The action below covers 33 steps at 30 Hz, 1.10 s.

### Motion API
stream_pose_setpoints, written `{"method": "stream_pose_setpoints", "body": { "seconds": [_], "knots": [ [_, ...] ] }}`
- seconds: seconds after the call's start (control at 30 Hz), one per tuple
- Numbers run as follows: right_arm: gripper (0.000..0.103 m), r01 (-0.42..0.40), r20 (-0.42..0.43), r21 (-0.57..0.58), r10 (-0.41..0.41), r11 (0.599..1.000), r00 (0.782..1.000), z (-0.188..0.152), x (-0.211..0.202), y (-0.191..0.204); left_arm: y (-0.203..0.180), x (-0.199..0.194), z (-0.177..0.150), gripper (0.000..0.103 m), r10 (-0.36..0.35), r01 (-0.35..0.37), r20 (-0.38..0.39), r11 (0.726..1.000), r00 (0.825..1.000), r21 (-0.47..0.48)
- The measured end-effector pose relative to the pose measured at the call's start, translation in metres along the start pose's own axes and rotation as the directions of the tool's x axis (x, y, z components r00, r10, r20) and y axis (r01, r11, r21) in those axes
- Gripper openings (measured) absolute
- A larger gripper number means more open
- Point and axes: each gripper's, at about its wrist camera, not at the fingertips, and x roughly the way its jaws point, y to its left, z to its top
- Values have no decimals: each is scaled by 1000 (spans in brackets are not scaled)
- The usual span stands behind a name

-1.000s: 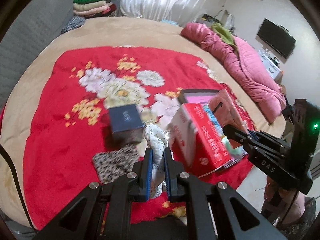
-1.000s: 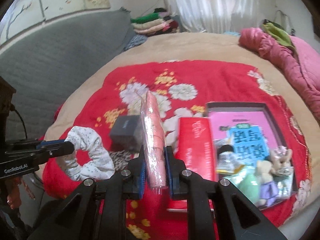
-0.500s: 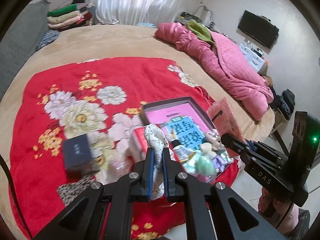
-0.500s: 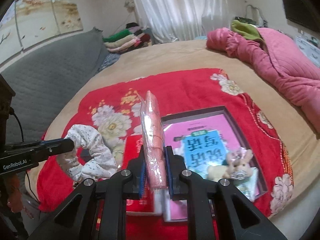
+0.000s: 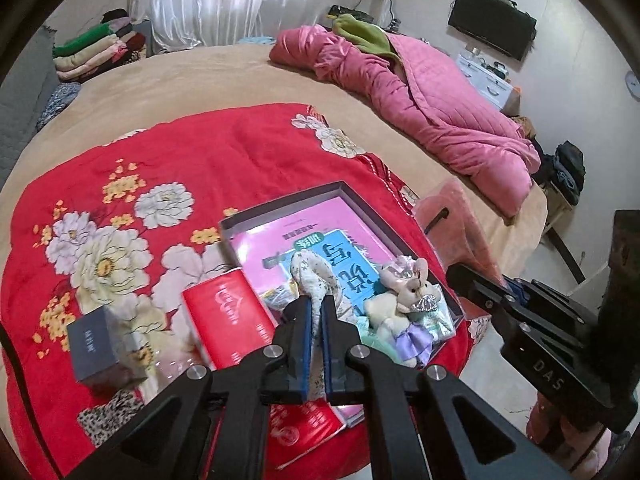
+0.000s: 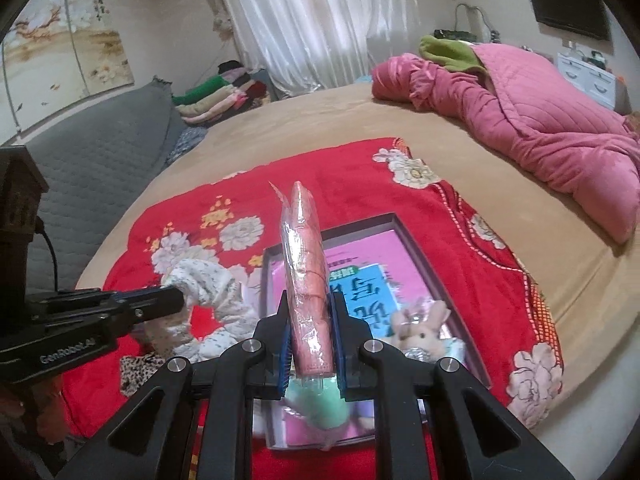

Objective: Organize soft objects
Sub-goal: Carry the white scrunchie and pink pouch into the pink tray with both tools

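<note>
My left gripper (image 5: pixel 316 312) is shut on a white floral scrunchie (image 5: pixel 314 276), held above the near edge of a dark open box (image 5: pixel 280 210); the scrunchie also shows in the right wrist view (image 6: pixel 208 300). My right gripper (image 6: pixel 310 320) is shut on a pink item wrapped in clear plastic (image 6: pixel 306 276), held upright above the same box (image 6: pixel 416 248). The pink packet also shows in the left wrist view (image 5: pixel 456 220). In the box lie pink and blue booklets (image 5: pixel 340 256), a plush bunny (image 5: pixel 412 284) and a green soft item (image 6: pixel 320 404).
A red floral blanket (image 5: pixel 240 152) covers a tan bed. On it lie a red booklet (image 5: pixel 236 320), a dark blue box (image 5: pixel 100 344) and a leopard-print cloth (image 5: pixel 108 416). A pink quilt (image 5: pixel 420 104) lies at the far right. Folded clothes (image 5: pixel 96 52) are stacked at the back left.
Both grippers have moved right from over the blanket to above the open box, carrying the scrunchie and the pink packet. Both stay shut.
</note>
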Motion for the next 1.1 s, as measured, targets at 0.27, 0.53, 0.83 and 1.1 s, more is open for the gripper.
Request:
{"method": "stream_pose_setpoints", "body": {
  "seconds": [0.27,0.53,0.83,1.1],
  "knots": [
    [17,14,1,22,-14,1000,1000,0,0,-22,-15,27,8,4,-61,60,-9,998,998,-29],
    [17,23,-10,38,-22,999,1000,-4,4,-34,-16,50,13,4,-140,137,-32,987,990,-88],
    [17,31,-45,20,-30,999,999,-10,20,-33,-15,79,5,4,-45,41,-77,998,996,-53],
    [17,19,-122,4,-18,1000,992,-18,46,-26,-13,92,0,4,46,-46,-82,999,996,4]
  ]
}}
